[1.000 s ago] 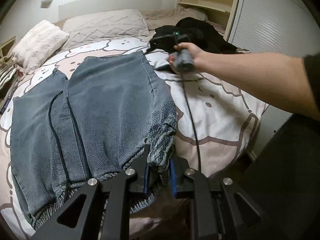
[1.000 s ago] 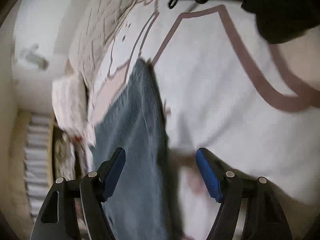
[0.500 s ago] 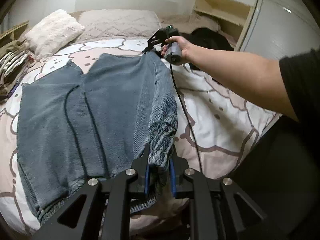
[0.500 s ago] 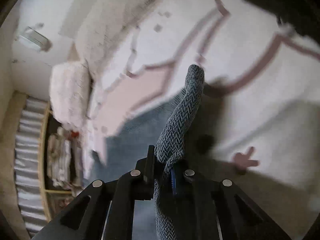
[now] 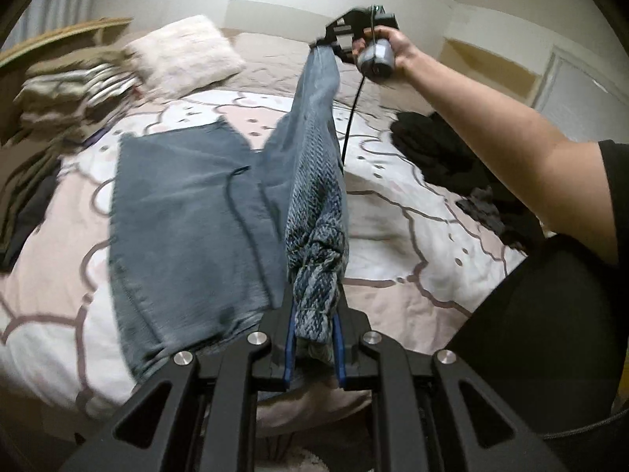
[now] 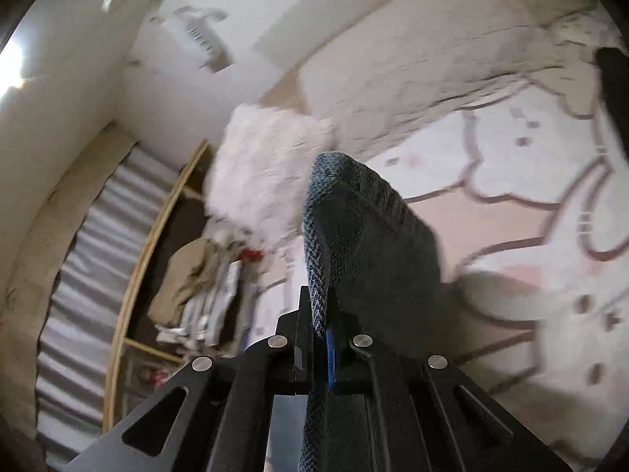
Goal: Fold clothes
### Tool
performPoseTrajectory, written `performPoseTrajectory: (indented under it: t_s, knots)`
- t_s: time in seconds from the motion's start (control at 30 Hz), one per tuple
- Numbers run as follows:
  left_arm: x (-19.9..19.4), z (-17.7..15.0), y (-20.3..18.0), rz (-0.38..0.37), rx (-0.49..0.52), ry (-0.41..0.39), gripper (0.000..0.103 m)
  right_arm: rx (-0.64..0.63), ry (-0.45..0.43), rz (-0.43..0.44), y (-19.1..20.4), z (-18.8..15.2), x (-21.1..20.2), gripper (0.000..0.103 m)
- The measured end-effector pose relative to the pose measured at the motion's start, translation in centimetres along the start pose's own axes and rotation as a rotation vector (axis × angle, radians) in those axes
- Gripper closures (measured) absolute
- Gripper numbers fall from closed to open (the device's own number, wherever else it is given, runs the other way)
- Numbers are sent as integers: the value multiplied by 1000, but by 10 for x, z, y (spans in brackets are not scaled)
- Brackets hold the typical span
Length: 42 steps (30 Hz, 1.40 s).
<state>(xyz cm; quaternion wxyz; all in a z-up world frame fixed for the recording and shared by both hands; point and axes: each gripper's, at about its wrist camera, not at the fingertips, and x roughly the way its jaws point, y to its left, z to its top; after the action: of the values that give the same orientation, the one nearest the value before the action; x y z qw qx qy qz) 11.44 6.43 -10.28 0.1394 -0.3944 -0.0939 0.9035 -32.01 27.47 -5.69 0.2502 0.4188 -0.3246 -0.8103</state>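
R gripper [image 5: 328,41] clamped, shorts [image 5: 188,216] edge lifted

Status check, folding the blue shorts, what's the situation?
Left gripper and right gripper both shut on blue shorts. One side lifted, rest flat on bed. Nothing blocking the fold.

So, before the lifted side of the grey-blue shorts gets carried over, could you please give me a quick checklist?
1. Left gripper shut on the bunched waistband end of the grey-blue shorts: ok.
2. Right gripper shut on the hem end: ok.
3. Edge between the grippers lifted off the bedspread: ok.
4. Other half flat on the bed: ok.
5. Drawstring tucked away: not ok, it lies loose across the fabric.
6. Black clothes apart from the landing area: ok.
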Motion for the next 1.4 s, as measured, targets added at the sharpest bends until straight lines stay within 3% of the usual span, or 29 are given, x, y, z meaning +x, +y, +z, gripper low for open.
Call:
performPoseTrajectory:
  t_s: [0.13,0.33,0.47,0.6,0.67,0.77,0.8,0.87,0.9,0.93,0.97,1.07,1.13,1.23,1.4]
  knots:
    - [-8,-8,17,35,-39,10,88,-10,68,109,54,-10,62,97]
    - [-8,-22,57,148,-87,66,88,-89,242,150,137,-75,182,97]
    - [8,-36,89,161,-170,167,88,-170,409,47,154,-149,282,97]
    - [20,-46,115,131,-250,224,88,-268,485,-139,137,-208,343,97]
    - [22,-47,118,112,-258,230,88,-227,469,-220,115,-230,358,97]
    - [24,-48,120,95,-254,237,87,-187,407,-180,105,-234,351,97]
    - [24,-49,120,88,-258,242,85,-197,406,-169,107,-232,346,94]
    - [26,-52,122,78,-270,251,85,-218,393,-143,112,-220,327,48]
    - [26,-53,124,69,-282,253,84,-224,380,-130,114,-212,317,8]
    - [26,-53,123,64,-293,252,84,-222,334,-115,115,-201,301,1]
    - [25,-54,124,62,-302,249,83,-229,281,-103,114,-185,281,1]
    - [25,-53,126,60,-318,237,80,-251,264,-156,90,-142,245,2]
    - [26,-54,124,61,-324,232,80,-266,253,-192,74,-113,222,30]
    - [27,-55,125,61,-346,230,80,-318,249,-311,42,-82,199,52]
    - [26,-56,125,76,-366,241,79,-327,309,-339,10,-82,197,54]
